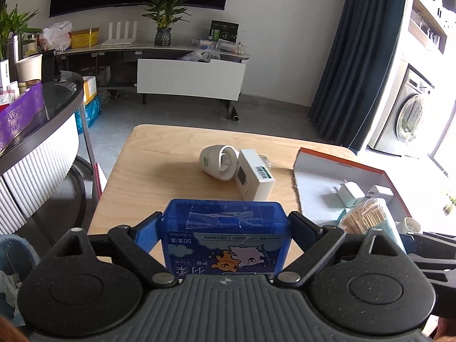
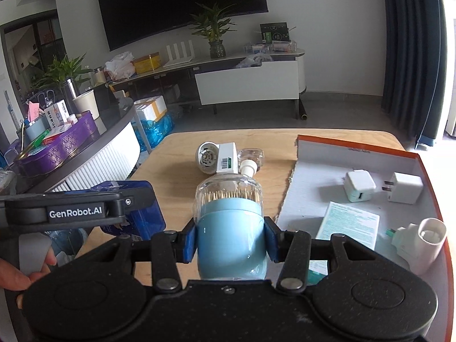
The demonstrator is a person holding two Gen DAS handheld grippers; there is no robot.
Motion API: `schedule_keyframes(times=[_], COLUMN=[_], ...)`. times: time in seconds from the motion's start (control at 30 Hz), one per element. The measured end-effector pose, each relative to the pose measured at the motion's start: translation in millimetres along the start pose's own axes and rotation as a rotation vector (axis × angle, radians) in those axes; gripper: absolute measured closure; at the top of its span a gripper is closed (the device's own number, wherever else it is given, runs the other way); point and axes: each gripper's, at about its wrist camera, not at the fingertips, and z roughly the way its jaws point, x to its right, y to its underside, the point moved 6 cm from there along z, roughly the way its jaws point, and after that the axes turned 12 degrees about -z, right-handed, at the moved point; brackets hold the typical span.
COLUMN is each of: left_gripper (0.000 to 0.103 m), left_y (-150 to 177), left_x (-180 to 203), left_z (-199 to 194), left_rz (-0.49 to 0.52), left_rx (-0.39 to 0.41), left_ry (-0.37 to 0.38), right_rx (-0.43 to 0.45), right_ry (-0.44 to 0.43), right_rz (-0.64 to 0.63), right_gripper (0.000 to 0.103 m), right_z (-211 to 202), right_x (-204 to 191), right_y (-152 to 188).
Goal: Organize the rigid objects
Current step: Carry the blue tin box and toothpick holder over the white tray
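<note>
The wooden table [image 1: 159, 176] carries a white cup [image 1: 218, 163], white carton [image 1: 253, 173] and orange-rimmed tray [image 2: 336, 145].

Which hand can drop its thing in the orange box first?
Probably the right. The right gripper holds the toothpick jar right beside the orange box. The left gripper, holding the blue floss box, sits farther from it.

blue box [image 1: 225, 239]: 1 | toothpick jar [image 2: 230, 222]: 1 | white chargers [image 2: 358, 186]: 2 (inside tray) | white carton [image 1: 253, 175]: 1 | potted plants [image 2: 212, 32]: 2
</note>
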Motion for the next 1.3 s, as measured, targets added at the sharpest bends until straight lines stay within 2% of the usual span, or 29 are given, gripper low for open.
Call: schedule_keyframes(times=[0.5, 0.93, 1.3], left_gripper=[0.009, 0.009, 0.009], left_y=[29, 51, 63], left_x=[49, 94, 117], left_z=[-3, 1, 3], left_rz=[0.043, 0.109, 0.165], left_rx=[-0.050, -0.099, -0.122], left_ry=[0.080, 0.162, 0.186], right_rx=[0.021, 0.052, 0.062], right_ry=[0.068, 0.177, 0.230], right_rz=[0.084, 0.161, 0.209], right_gripper=[0.046, 0.046, 0.046], right_z=[-46, -80, -98], right_x=[38, 80, 101], right_y=[35, 54, 68])
